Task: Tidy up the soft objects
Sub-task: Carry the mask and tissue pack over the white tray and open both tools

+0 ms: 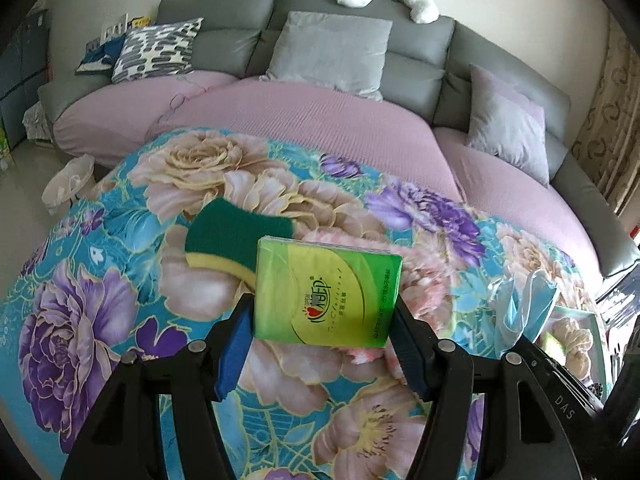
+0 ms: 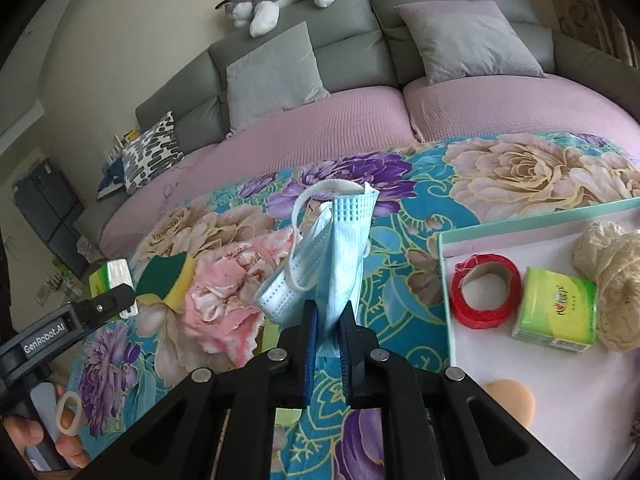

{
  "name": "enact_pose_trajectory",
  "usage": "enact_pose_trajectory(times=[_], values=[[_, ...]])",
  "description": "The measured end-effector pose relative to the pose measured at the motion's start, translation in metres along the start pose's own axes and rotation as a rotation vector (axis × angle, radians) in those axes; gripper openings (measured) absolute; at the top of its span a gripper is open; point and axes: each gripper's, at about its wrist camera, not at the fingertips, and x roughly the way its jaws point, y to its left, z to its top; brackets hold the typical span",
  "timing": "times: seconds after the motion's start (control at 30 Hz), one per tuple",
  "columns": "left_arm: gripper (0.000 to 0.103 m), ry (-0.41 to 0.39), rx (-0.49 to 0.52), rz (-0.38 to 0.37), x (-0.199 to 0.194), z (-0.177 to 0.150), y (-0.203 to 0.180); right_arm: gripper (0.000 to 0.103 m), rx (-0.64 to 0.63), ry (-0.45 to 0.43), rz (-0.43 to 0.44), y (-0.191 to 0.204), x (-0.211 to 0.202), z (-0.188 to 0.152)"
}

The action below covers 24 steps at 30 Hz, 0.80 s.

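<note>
Gripping the tissue pack (image 1: 326, 294) in my left tongs (image 1: 324, 344), I'm pinching the face mask (image 2: 320, 256) with my right tongs (image 2: 328, 344). I'm judging the tray (image 2: 446, 280), lying at the frame's right, nearer the right hand.

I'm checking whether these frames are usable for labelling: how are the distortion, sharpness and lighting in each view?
Left wrist view: strong fisheye bend, dark corners; tissue pack in the left gripper is sharp with mild glare. Right wrist view: same curving; face mask in the right gripper is crisp, tray evenly daylit.
</note>
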Motion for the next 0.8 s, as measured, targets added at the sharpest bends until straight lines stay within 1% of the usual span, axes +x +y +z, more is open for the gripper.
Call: enact_pose_trajectory(times=[0.2, 0.27, 0.4, 0.6, 0.8], values=[[0.066, 0.016, 0.059, -0.05, 0.003, -0.005, -0.032, 0.011, 0.016, -0.044, -0.008, -0.01, -0.021, 0.004], [0.066, 0.013, 0.088, -0.069, 0.002, -0.006, -0.046, 0.011, 0.025, -0.059, -0.023, -0.017, -0.03, 0.004], [0.066, 0.013, 0.141, -0.109, 0.0, -0.012, -0.076, 0.011, 0.05, -0.07, -0.098, -0.036, -0.045, 0.006], [0.066, 0.026, 0.229, -0.172, 0.0, -0.025, -0.121, 0.011, 0.096, -0.101, -0.16, -0.066, -0.066, 0.008], [0.066, 0.039, 0.311, -0.231, 0.001, -0.04, -0.161, 0.011, 0.168, -0.143, -0.255, -0.106, -0.093, 0.007]])
